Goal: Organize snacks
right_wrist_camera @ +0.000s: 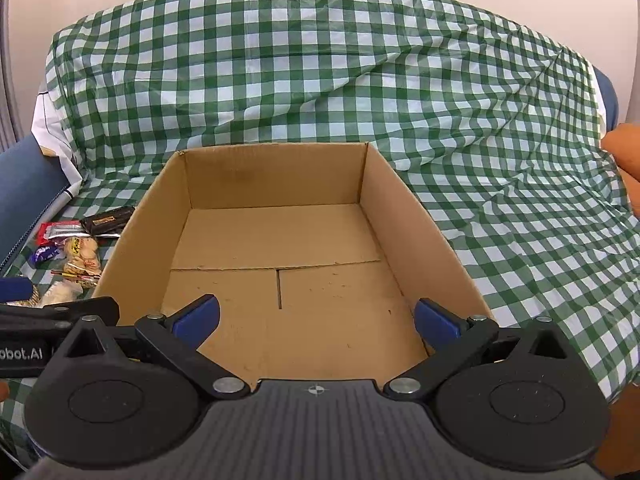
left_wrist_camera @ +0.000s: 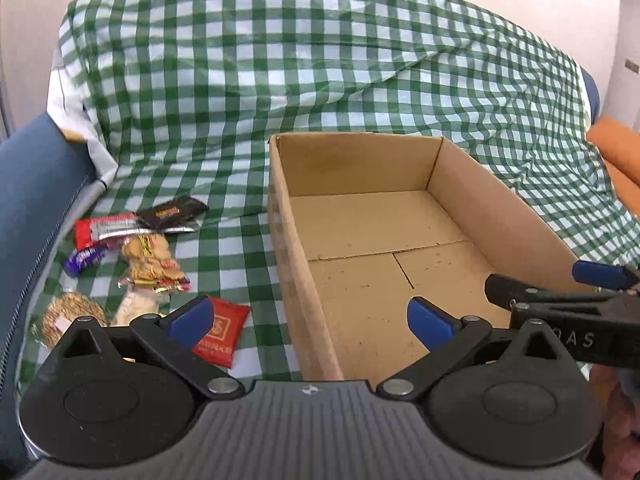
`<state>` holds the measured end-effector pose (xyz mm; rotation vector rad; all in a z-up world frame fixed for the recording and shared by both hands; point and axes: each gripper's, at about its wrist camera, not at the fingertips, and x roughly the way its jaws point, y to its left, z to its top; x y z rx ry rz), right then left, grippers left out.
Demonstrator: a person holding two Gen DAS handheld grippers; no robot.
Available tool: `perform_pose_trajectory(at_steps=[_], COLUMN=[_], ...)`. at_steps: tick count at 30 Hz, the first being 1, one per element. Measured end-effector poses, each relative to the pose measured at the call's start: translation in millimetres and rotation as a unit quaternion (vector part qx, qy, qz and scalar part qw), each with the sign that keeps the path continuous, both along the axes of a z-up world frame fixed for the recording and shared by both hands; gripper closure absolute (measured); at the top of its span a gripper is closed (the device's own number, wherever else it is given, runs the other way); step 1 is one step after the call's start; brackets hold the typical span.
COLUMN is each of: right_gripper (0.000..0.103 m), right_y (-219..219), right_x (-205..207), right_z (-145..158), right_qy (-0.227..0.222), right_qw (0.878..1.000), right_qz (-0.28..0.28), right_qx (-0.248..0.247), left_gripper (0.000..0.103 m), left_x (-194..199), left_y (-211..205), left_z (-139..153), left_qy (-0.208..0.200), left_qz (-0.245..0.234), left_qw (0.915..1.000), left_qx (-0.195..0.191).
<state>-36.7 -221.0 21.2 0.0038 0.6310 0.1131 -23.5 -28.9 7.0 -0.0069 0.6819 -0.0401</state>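
Note:
An open, empty cardboard box (left_wrist_camera: 496, 208) (right_wrist_camera: 404, 224) stands on the green checked cloth. Several snack packets lie in a pile left of it: a black one (left_wrist_camera: 174, 213) (right_wrist_camera: 106, 220), a red and silver one (left_wrist_camera: 102, 229) (right_wrist_camera: 60, 229), a purple one (left_wrist_camera: 84, 259), a clear pack of biscuits (left_wrist_camera: 150, 260) (right_wrist_camera: 84, 258) and a red packet (left_wrist_camera: 218, 330). My left gripper (left_wrist_camera: 310, 320) is open and empty over the box's near left wall. My right gripper (right_wrist_camera: 316, 320) is open and empty over the box's near edge; it also shows in the left wrist view (left_wrist_camera: 560, 284).
The green checked cloth (left_wrist_camera: 320, 72) (right_wrist_camera: 500, 120) drapes over a sofa back and seat. A blue cushion (left_wrist_camera: 28, 200) rises at the left. An orange cushion (left_wrist_camera: 618, 148) lies at the right edge. A round woven-looking snack (left_wrist_camera: 68, 314) lies near the pile.

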Motion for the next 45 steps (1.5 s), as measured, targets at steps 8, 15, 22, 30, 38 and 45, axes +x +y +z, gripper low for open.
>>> perform_pose_trajectory(at_steps=[8,15,22,30,38,45], right_gripper=[0.001,0.001,0.006,0.011,0.011,0.011], right_y=[0.7,4.0,9.9,12.7,10.6,11.2], right_x=[1.5,-0.4,-6.0,-4.8,-3.6,-3.4], right_z=[-0.2,2.0,0.1,-1.6,-1.9,-2.5], right_qy=[0.002,-0.016,-0.031,-0.028,-0.028,-0.027], right_qw=[1.000,1.000,0.999,0.999,0.999,0.999], right_qz=[0.011,0.013,0.024,0.022,0.021,0.020], right_qx=[0.007,0.007,-0.010,-0.021,-0.020,-0.019], left_gripper=[0.000,0.008,0.036,0.052,0.052,0.052], left_x=[-4.6,-7.3,-7.9,-5.6,-7.3,-6.4], left_y=[4.8,4.9,4.9,10.6,8.7,8.9], left_z=[-0.4,2.3,2.4,1.6,2.3,2.6], left_qy=[-0.005,-0.014,-0.011,-0.003,-0.004,-0.004], left_qz=[-0.018,-0.025,-0.028,-0.027,-0.032,-0.027], left_qw=[0.9993,0.9990,0.9988,0.9983,0.9979,0.9981], left_qx=[-0.031,-0.035,-0.039,-0.052,-0.056,-0.056])
